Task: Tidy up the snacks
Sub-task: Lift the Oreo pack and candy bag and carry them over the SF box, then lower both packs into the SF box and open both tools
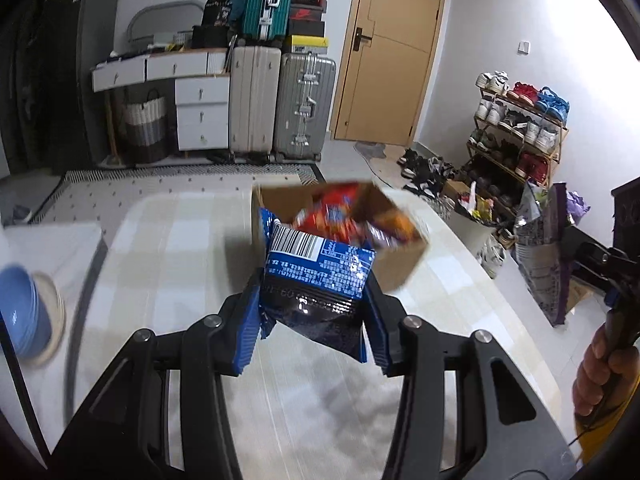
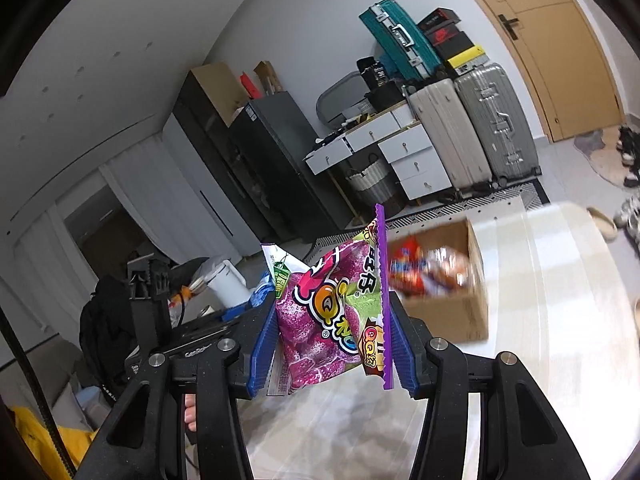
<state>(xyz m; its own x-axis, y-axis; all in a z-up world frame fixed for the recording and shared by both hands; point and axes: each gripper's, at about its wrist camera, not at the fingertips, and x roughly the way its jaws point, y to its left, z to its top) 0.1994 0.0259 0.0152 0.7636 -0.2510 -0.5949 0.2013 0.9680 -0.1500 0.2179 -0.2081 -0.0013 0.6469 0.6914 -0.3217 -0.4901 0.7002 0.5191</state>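
Observation:
My left gripper (image 1: 314, 312) is shut on a dark blue snack packet (image 1: 320, 280) with a barcode, held above the pale table. Just beyond it stands an open cardboard box (image 1: 400, 264) with red and orange snack bags (image 1: 340, 216) inside. My right gripper (image 2: 332, 340) is shut on a purple grape candy bag (image 2: 332, 320), lifted over the table. The same cardboard box (image 2: 452, 316) with bright snack bags (image 2: 424, 272) lies ahead and to its right. In the left wrist view the purple candy bag (image 1: 540, 256) hangs at the right, with a hand (image 1: 600, 368) on the other gripper's handle.
Blue bowls (image 1: 22, 312) sit at the table's left edge. Behind the table are suitcases (image 1: 280, 108), white drawers (image 1: 200, 116), a wooden door (image 1: 392, 48) and a shoe rack (image 1: 516, 132). A black bag and equipment (image 2: 132, 320) stand at the left of the right wrist view.

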